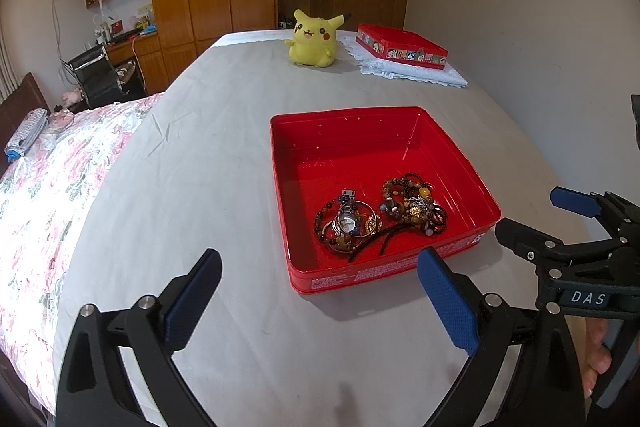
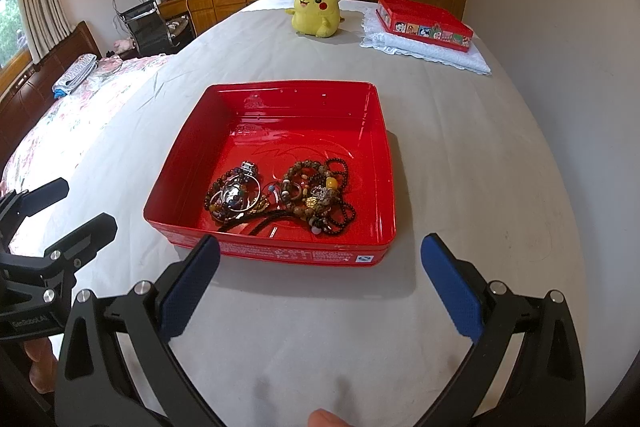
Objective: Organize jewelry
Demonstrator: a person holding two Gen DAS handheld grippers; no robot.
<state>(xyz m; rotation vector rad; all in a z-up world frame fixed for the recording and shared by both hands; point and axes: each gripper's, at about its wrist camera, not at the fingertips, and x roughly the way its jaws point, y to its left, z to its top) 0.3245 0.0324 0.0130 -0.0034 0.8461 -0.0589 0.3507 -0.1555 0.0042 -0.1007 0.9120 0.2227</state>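
Note:
An open red tin tray sits on the grey sheet. At its near side lie a wristwatch with bangles and a pile of beaded bracelets. My left gripper is open and empty, just short of the tray's near left corner. My right gripper is open and empty, just in front of the tray's near wall. The right gripper also shows at the right edge of the left wrist view, and the left gripper at the left edge of the right wrist view.
A yellow Pikachu plush stands at the far end. To its right, a red decorated tin lid lies on a folded white lace cloth. A floral quilt covers the left.

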